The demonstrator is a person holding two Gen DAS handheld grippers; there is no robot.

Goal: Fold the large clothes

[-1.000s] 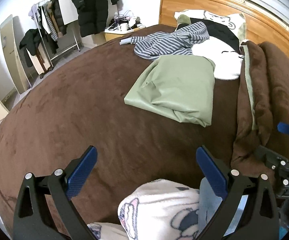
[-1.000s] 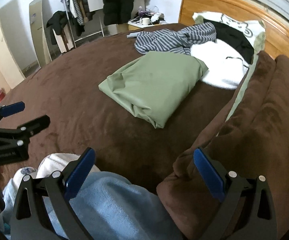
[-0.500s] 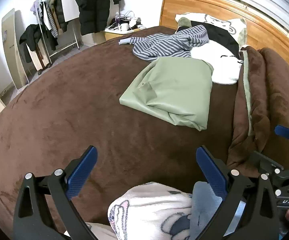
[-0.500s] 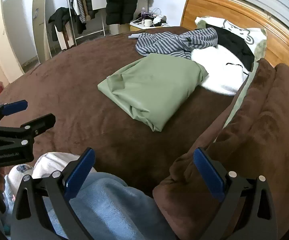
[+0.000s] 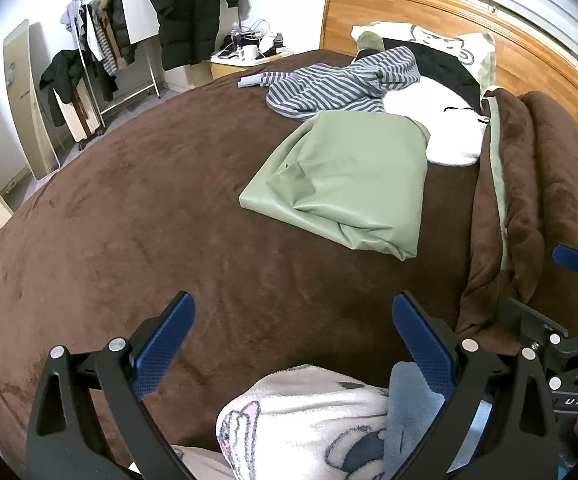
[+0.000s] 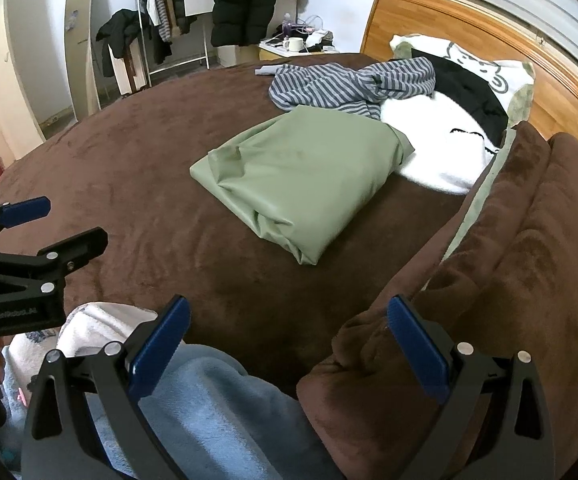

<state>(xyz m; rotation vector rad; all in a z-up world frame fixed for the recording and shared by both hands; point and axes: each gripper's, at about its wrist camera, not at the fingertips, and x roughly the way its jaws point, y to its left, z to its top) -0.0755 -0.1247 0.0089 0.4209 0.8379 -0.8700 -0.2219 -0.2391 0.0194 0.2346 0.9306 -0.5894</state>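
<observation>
Since a second ago you have lifted both grippers a little, so the folded green garment (image 5: 341, 184) sits lower and nearer centre in each view; it has not shifted on the bed (image 5: 137, 216). It lies flat on the brown cover at about 1 o'clock from your left gripper (image 5: 293, 332) and 12 o'clock from your right gripper (image 6: 289, 340). Both grippers hang wide apart, holding nothing. A striped top (image 5: 337, 84) touches the garment's far edge at 12 o'clock, a white garment (image 5: 449, 128) at 2 o'clock. The rolled brown blanket (image 6: 509, 264) runs along 3 o'clock.
</observation>
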